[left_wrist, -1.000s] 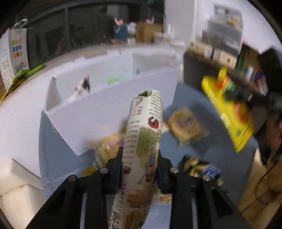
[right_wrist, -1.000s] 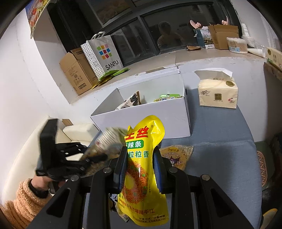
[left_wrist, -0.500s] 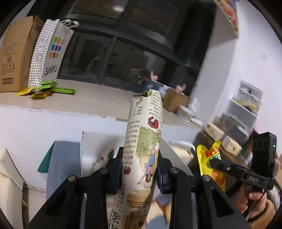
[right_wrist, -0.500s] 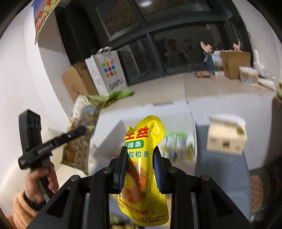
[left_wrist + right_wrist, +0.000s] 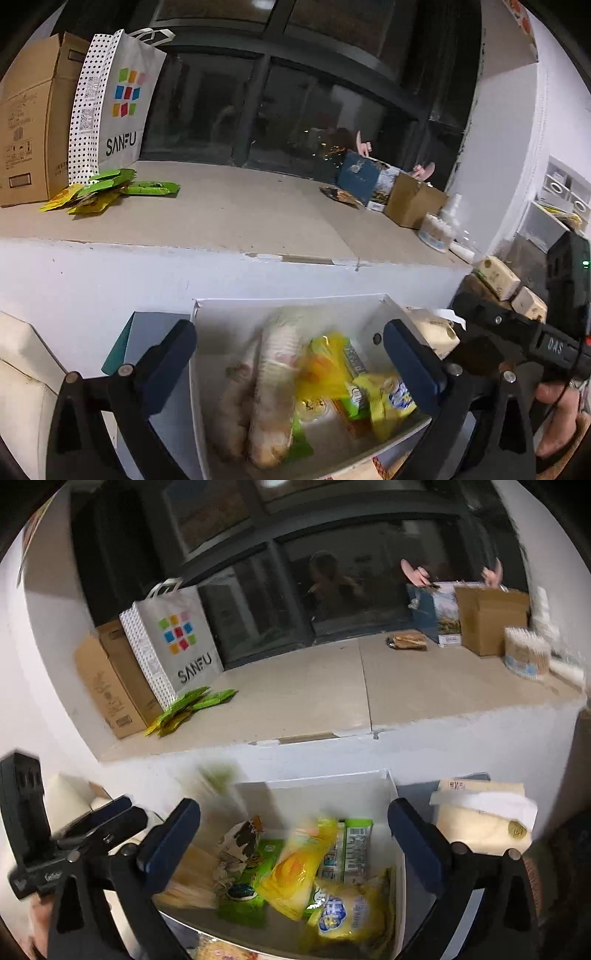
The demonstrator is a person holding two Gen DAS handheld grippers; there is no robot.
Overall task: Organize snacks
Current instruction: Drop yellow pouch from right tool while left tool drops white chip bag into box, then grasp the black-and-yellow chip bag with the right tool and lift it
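Both tools' jaws were opening, nothing pinched: left tool (image 5: 288, 354), right tool (image 5: 293, 830). The snacks (image 5: 295, 864) lay inside the white box (image 5: 280, 306). Only the right view showed the tissue pack (image 5: 484, 823) clearly, right of it.

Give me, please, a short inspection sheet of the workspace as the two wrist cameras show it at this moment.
Surface: blue-grey table under the box; beige window ledge behind.
Job's things: white box open, holding the blurred yellow pouch, the tall printed bag and other snack packs.
Clutter: tissue pack beside the box; green sachets, SANFU bag and cardboard boxes on the ledge.
Grippers: left gripper and right gripper both above the box, jaws opening, no pad pressing on anything.
Cables: thin dark lead by the hand at right.
Surroundings: dark window, white walls.
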